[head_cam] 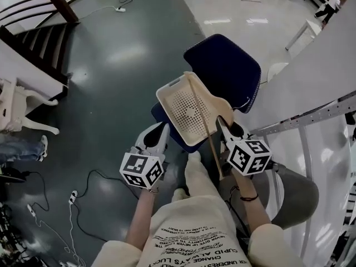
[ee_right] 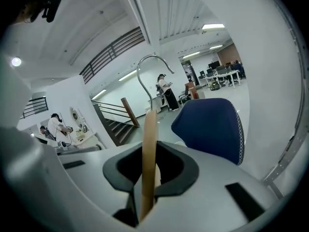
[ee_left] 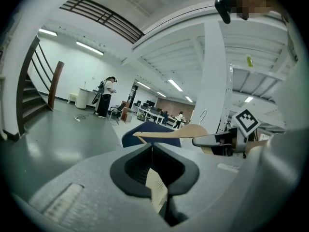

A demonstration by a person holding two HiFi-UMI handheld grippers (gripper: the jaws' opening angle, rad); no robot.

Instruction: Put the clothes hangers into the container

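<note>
A cream perforated container [head_cam: 179, 93] rests tilted on the seat of a blue chair [head_cam: 228, 63]. A wooden clothes hanger [head_cam: 207, 128] lies across its open top. My right gripper [head_cam: 222, 121] is shut on the hanger's bar; in the right gripper view the wood [ee_right: 148, 153] stands between the jaws with its metal hook [ee_right: 146, 69] above. My left gripper [head_cam: 163, 128] sits at the container's near left edge. In the left gripper view a cream perforated rim [ee_left: 157, 190] is pinched between the jaws of the left gripper [ee_left: 155, 175]. That view also shows the hanger [ee_left: 169, 132].
A white metal frame and tabletop [head_cam: 311, 115] rise close on the right. Stairs [head_cam: 33, 32] stand at the far left. Cables and power strips [head_cam: 72, 196] lie on the floor by my left side. People stand far off in the hall [ee_left: 107, 93].
</note>
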